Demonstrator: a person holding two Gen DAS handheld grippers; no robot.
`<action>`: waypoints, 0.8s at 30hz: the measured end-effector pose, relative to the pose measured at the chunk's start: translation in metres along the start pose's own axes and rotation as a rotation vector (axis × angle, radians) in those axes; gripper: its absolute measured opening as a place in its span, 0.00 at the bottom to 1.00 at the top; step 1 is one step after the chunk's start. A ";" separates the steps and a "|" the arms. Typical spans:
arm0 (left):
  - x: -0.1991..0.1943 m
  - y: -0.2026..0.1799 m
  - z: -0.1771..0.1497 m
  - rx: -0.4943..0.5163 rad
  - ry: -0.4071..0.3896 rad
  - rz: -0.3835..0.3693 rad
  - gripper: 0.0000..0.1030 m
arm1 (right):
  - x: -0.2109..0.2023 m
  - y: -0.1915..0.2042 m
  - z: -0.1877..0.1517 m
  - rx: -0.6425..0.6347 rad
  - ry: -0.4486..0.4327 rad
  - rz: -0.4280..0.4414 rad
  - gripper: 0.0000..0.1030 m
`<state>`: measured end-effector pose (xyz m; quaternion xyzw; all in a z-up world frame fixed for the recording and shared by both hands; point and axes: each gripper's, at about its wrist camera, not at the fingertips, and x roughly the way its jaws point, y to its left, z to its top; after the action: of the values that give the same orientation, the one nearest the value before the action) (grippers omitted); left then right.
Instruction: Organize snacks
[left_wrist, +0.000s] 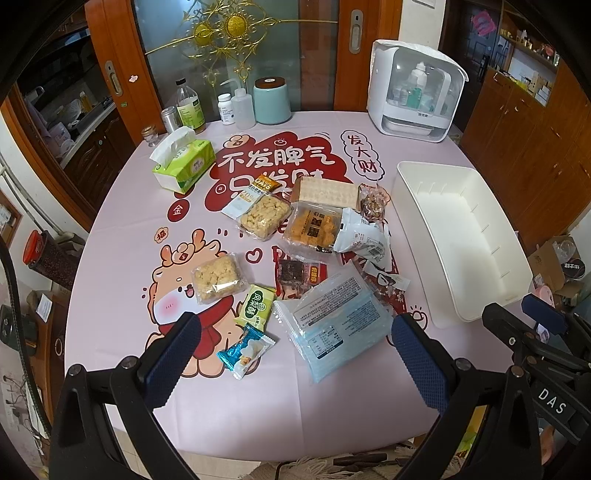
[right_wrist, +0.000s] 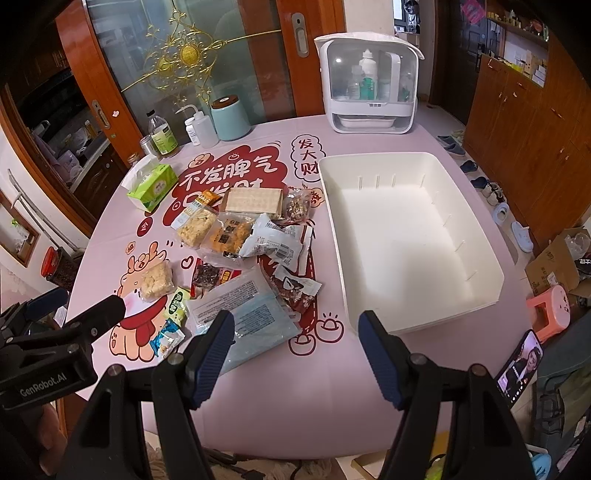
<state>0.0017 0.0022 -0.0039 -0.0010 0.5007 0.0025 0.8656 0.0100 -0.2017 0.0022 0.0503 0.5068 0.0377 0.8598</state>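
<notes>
Where print is legible, the right gripper (left_wrist: 524, 314) reads "DAS", the left gripper (right_wrist: 92, 306) "GenRobot.AI", and one orange snack packet (left_wrist: 264, 183) possibly "OATS" — blurred. Snack packets (right_wrist: 236, 240) lie scattered mid-counter (right_wrist: 295, 413), beside an empty white bin (right_wrist: 417, 236). Both jaws stand apart, holding nothing; a green tissue box (left_wrist: 186, 162) sits behind.

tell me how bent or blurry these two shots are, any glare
Left wrist view: strong fisheye bending, dark corners, table sharp, soft glare inside the white bin. Right wrist view: same curved door frames, bin floor washed pale, snacks still readable.
</notes>
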 end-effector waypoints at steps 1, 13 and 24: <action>0.000 0.000 0.000 0.000 0.000 0.000 0.99 | 0.000 0.000 0.000 0.000 0.000 0.001 0.68; 0.000 0.000 0.000 0.000 0.000 0.002 0.99 | -0.001 -0.001 -0.001 0.000 0.000 0.002 0.68; 0.002 0.003 -0.001 -0.003 -0.001 0.004 0.99 | -0.005 0.007 -0.005 -0.014 -0.009 0.005 0.68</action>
<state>0.0014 0.0050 -0.0058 -0.0011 0.5001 0.0048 0.8660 0.0031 -0.1951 0.0049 0.0458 0.5025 0.0431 0.8623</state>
